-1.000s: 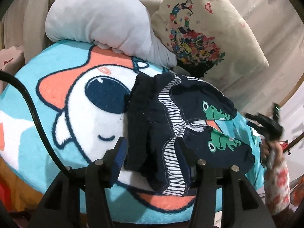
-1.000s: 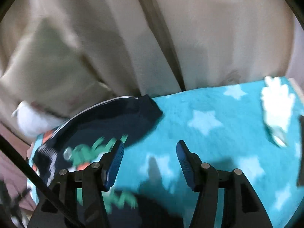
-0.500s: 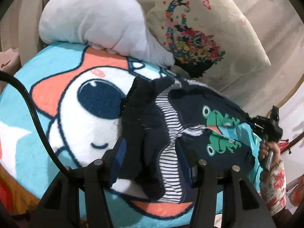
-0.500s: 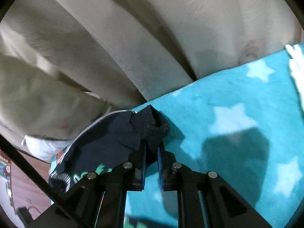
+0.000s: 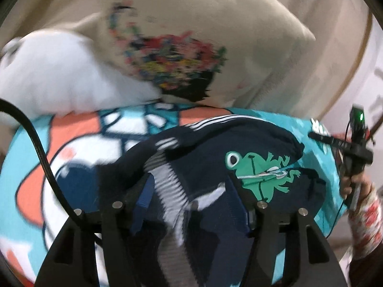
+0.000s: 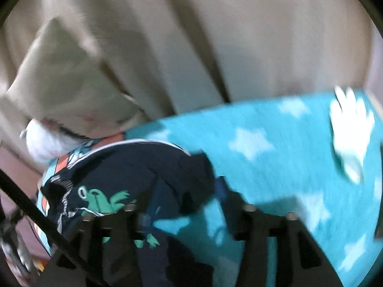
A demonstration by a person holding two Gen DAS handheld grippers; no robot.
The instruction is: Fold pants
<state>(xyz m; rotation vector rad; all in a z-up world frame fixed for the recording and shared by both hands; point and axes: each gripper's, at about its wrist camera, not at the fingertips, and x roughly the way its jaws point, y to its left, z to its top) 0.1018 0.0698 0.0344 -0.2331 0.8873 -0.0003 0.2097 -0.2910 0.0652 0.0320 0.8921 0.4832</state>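
Small navy pants (image 5: 239, 148) with green frog prints and a striped lining lie bunched on a teal cartoon blanket (image 5: 47, 148). My left gripper (image 5: 191, 191) is open, its fingers straddling the striped waistband at the near edge. The pants also show in the right wrist view (image 6: 134, 167), lower left. My right gripper (image 6: 186, 205) is open over the blanket (image 6: 275, 167), its left finger over the pants' edge, holding nothing. It also shows in the left wrist view (image 5: 352, 148) at far right, in a hand with a floral sleeve.
A cream cushion with a flower print (image 5: 191, 55) and a white plush pillow (image 5: 59, 71) lean at the back. Beige sofa cushions (image 6: 191, 47) rise behind the blanket. A black cable (image 5: 40, 153) crosses the left.
My right gripper was shut on the pants' edge half a second ago and has opened and let go. My left gripper has moved forward and lower over the waistband. Both views are motion-blurred.
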